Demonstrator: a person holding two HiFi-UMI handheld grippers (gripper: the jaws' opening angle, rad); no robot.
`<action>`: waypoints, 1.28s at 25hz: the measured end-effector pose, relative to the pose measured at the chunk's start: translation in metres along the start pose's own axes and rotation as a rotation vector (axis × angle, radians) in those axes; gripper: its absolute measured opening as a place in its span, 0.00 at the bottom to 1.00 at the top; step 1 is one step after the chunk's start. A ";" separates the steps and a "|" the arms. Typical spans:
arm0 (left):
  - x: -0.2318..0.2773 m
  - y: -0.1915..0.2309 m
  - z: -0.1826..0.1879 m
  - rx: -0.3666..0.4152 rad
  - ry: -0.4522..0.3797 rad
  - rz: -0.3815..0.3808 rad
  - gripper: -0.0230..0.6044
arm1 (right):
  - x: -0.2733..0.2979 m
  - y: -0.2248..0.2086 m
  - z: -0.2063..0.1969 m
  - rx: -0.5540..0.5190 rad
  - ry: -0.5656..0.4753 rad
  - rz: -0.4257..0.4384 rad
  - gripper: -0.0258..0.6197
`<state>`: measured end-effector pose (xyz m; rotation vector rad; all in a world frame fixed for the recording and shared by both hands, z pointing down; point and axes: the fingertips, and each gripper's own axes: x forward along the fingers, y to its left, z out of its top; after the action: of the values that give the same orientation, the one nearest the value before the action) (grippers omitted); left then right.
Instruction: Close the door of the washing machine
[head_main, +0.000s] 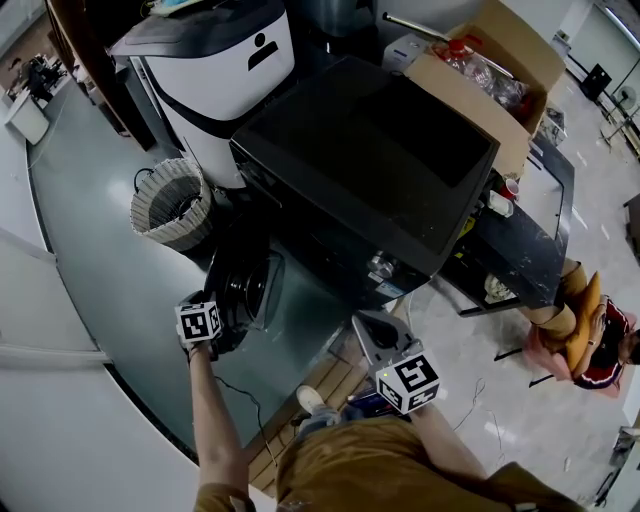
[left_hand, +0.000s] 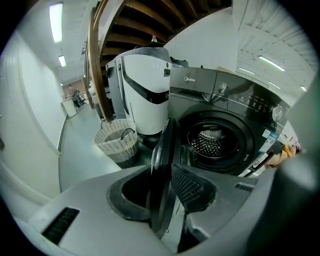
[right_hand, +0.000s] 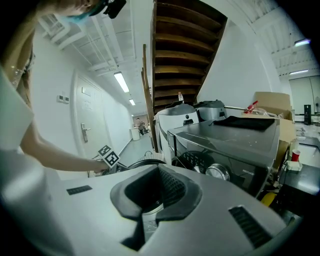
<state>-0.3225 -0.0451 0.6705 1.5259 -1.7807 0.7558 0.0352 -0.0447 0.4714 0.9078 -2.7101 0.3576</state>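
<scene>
Closest to view, the left gripper (left_hand: 162, 189) had its jaws roughly half open around the free rim of the door (left_hand: 163, 145). As far as could be seen, a pad lay against each face, a hold that would let the person swing the door rather than merely shove it. It stood wide open, edge-on to that gripper, hanging out from the left side of the round drum opening (left_hand: 215, 142) and near a woven laundry basket (head_main: 172, 205) on the floor. Behind it sat the dark front-loading washing machine (head_main: 370, 170).

Off to the right, the right gripper (right_hand: 156, 194) hung in front of the control panel with its jaws apart and nothing between them, probably kept out of the door's path. Closing looked barely begun; the door had its whole swing left before it could latch.
</scene>
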 end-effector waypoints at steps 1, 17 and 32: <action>-0.001 -0.003 -0.001 0.003 0.003 -0.007 0.27 | -0.002 -0.001 0.001 0.005 -0.003 -0.009 0.06; -0.005 -0.042 -0.004 0.030 0.027 -0.070 0.24 | -0.030 -0.011 0.004 0.036 -0.040 -0.092 0.06; -0.010 -0.072 -0.006 0.017 0.044 -0.101 0.23 | -0.046 -0.017 0.006 0.044 -0.060 -0.118 0.06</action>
<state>-0.2499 -0.0454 0.6665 1.5860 -1.6556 0.7506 0.0803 -0.0348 0.4535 1.1018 -2.6961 0.3735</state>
